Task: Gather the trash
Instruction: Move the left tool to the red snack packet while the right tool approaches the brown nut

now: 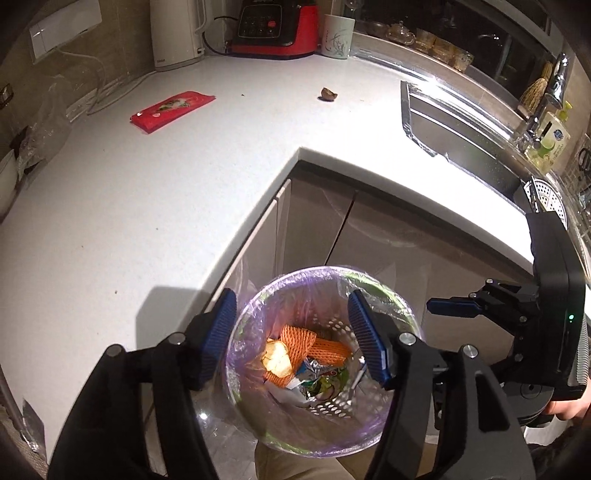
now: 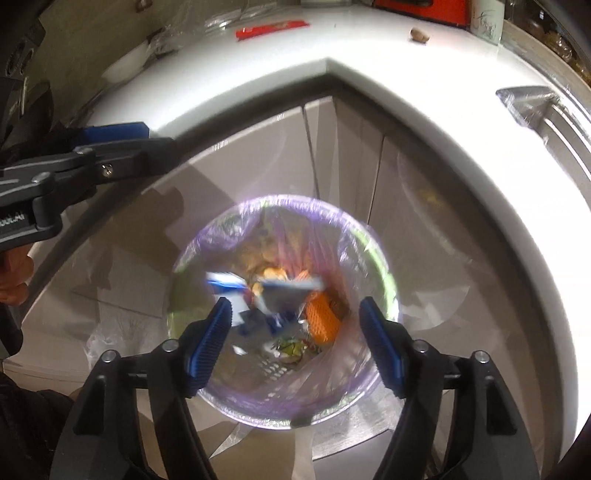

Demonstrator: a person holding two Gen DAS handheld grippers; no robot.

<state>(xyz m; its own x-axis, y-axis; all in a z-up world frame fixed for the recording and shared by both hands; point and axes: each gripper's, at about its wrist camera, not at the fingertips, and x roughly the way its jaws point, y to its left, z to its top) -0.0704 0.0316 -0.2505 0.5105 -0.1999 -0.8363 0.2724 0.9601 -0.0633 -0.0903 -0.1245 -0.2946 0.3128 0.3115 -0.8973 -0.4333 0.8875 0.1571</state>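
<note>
With both the left gripper (image 1: 291, 338) and right gripper (image 2: 295, 341) hanging jaws spread and empty over the round purple-lined waste bin (image 1: 369, 428), which holds orange foam netting (image 1: 295, 341) and wrappers, a blurred blue-and-white packet (image 2: 258, 295) is seemingly dropping in, while farther off on the white worktop (image 1: 147, 221) a red flat wrapper (image 1: 171, 110) and small brown shell scrap (image 1: 328, 93) remain uncollected.

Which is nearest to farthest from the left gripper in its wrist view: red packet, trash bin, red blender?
1. Trash bin, directly below the open left gripper.
2. Red packet, mid-counter, upper left.
3. Red blender, against the back wall.
</note>
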